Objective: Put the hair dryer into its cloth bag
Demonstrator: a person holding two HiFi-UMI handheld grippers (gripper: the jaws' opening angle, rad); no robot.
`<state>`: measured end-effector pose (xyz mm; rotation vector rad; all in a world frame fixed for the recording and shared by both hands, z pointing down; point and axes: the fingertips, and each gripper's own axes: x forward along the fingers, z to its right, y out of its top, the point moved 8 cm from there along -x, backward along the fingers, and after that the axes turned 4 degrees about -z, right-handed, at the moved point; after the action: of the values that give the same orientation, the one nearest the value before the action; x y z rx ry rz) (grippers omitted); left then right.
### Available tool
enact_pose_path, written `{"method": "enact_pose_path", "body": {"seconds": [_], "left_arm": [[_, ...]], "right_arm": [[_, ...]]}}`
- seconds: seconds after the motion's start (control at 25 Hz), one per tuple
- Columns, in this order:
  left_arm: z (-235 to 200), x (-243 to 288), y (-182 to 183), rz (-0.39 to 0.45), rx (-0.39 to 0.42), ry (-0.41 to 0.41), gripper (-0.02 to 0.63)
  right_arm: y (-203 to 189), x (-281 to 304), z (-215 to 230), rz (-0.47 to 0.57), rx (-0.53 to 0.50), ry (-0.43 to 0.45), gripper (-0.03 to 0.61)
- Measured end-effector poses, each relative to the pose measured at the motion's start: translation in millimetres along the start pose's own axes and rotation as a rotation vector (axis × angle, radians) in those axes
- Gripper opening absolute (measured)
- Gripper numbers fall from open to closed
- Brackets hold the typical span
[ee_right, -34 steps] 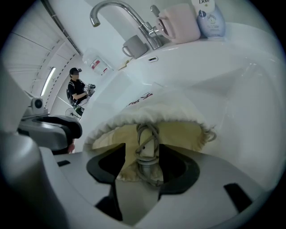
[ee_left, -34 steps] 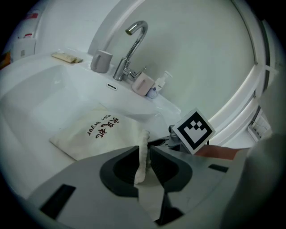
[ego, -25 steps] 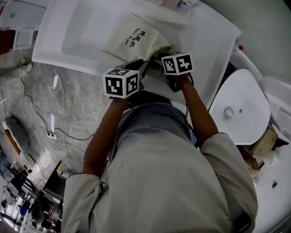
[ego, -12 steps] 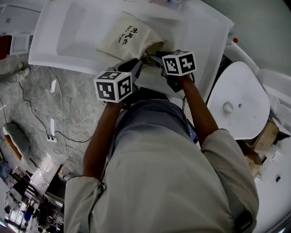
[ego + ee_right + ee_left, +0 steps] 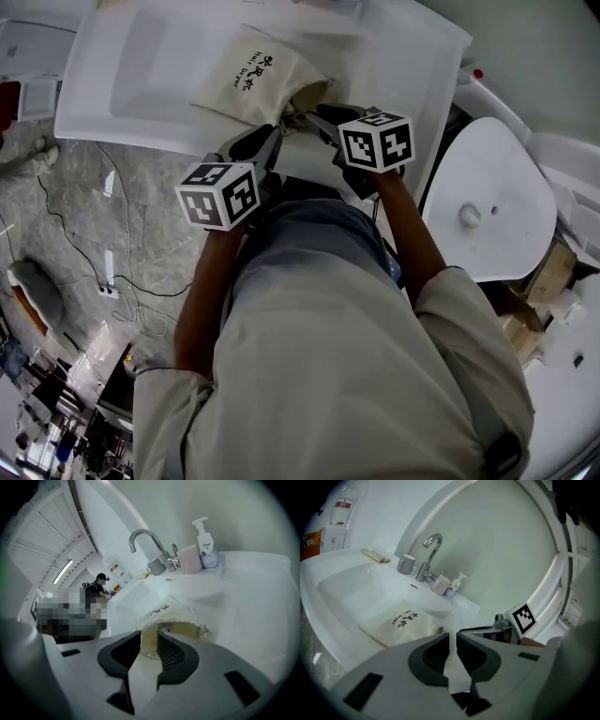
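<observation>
The cloth bag [image 5: 253, 84], printed "Hair Dryer", lies on the white washbasin surface [image 5: 141, 112] beside the bowl, with its gathered mouth turned toward the person. A second ago both grippers were right at that mouth. Now they are drawn back from it and lifted, and the bag lies alone on the surface where it was. It bulges. The right gripper view looks into its open mouth [image 5: 171, 620] and shows only pale lining and a knotted drawstring at the rim, so the hair dryer itself cannot be made out.

The right gripper [image 5: 319, 117] points at the mouth from just in front of it. Its fingers [image 5: 173, 651] are closing, with a clear gap between them and nothing held there; the bag's rim only shows beyond them. The left gripper [image 5: 265, 139] hangs beside it, nearer the person. Its fingers [image 5: 433, 656] are also closing, down to a narrow slit with nothing in it.

At the back of the surface stand a chrome faucet [image 5: 431, 550], a grey cup [image 5: 406, 564], a pink cup [image 5: 190, 558] and a pump bottle [image 5: 206, 541].
</observation>
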<state>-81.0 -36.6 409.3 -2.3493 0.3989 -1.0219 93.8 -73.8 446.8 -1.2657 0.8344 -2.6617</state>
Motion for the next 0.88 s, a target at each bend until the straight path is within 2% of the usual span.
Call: {"method": "enact_pose_path", "body": {"seconds": [0.52, 0.72, 0.88], "left_arm": [[8, -29, 5, 0.100, 0.047, 0.053, 0.034], [17, -35, 2, 0.126, 0.039, 0.046, 0.032], [24, -53, 9, 0.204, 0.029, 0.050, 0.028]], "right_arm": [[-6, -45, -9, 0.095, -0.018, -0.014, 0.101], [-11, -65, -13, 0.135, -0.036, -0.032, 0.086], [-11, -78, -18, 0.182, -0.049, -0.039, 0.071]]}}
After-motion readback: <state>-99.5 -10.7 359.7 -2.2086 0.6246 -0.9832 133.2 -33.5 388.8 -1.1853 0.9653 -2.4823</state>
